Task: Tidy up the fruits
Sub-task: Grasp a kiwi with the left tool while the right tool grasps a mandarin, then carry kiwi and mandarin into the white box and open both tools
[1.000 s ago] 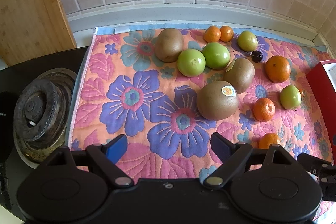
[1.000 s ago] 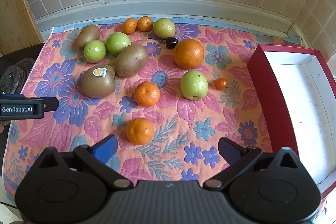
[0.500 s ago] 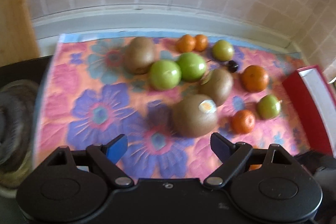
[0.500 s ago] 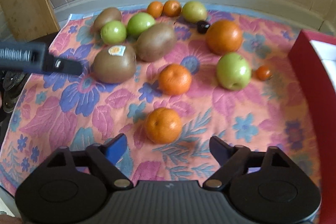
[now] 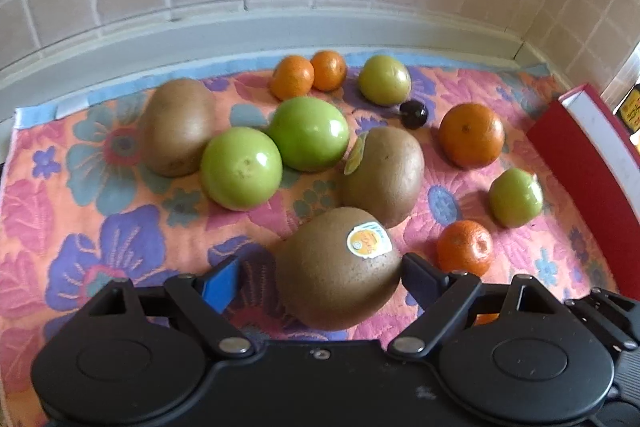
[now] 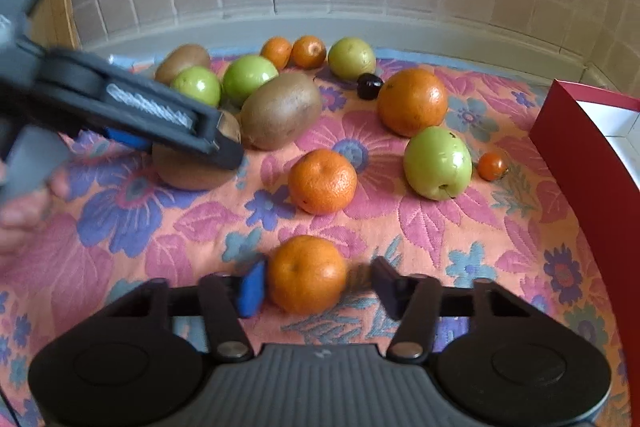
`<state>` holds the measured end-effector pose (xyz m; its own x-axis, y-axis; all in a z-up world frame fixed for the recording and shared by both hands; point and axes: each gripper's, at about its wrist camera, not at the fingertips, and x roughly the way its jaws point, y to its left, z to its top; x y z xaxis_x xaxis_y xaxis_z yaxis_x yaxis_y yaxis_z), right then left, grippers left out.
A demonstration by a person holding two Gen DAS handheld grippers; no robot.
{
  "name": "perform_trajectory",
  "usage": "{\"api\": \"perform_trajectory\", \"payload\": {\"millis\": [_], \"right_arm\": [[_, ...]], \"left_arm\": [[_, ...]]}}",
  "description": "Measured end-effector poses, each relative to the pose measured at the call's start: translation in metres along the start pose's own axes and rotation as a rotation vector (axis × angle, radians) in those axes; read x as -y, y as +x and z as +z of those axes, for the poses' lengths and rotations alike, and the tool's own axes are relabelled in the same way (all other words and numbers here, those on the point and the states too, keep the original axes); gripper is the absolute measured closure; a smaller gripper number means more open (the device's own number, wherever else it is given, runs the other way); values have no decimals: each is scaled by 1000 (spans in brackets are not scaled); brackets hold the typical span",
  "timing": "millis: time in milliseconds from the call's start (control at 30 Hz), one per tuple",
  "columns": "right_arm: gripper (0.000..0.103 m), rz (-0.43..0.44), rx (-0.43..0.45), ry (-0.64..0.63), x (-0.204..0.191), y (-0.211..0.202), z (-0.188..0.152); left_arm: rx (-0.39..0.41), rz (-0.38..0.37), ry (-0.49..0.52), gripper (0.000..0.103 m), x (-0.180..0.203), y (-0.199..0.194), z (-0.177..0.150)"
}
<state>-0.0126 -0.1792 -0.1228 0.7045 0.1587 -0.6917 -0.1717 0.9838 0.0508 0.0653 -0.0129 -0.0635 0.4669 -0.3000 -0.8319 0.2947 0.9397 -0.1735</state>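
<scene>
From the left wrist, we saw the left gripper point(image 5: 316, 281) spread wide around the stickered kiwi point(image 5: 338, 269) on the floral cloth point(image 5: 80, 219), its 2 fingers not gripping. From the right wrist, the right gripper point(image 6: 318, 287) stood open astride a mandarin point(image 6: 307, 274); the blue finger point(image 6: 251, 289) seemed to touch it. The red box point(image 6: 576, 163) sat right.

Your fruits lie loose on the floral cloth point(image 6: 120, 223). A stickered kiwi point(image 5: 340, 267) sits nearest the cloth's front edge, a second kiwi point(image 5: 382, 175) just behind it, a third point(image 5: 176, 125) toward the left edge. Two green apples point(image 5: 240, 167) touch mid-cloth. A mandarin point(image 6: 306, 273) rests near the front edge, another point(image 6: 322, 181) behind it, a large orange point(image 6: 412, 101) and a dark cherry point(image 6: 369, 85) toward the back.
</scene>
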Motion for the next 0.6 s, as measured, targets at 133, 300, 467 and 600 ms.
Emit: {"api": "perform_trajectory", "payload": {"millis": [133, 300, 467, 600], "right_arm": [[61, 57, 23, 13, 7, -4, -1], [61, 116, 78, 53, 27, -23, 5], [61, 112, 150, 98, 64, -57, 25], [61, 47, 199, 169, 117, -85, 40]], "left_arm": [[69, -25, 24, 27, 5, -1, -5], [144, -32, 5, 27, 4, -21, -14], [256, -57, 11, 27, 18, -59, 8], [320, -113, 57, 27, 53, -74, 49]]}}
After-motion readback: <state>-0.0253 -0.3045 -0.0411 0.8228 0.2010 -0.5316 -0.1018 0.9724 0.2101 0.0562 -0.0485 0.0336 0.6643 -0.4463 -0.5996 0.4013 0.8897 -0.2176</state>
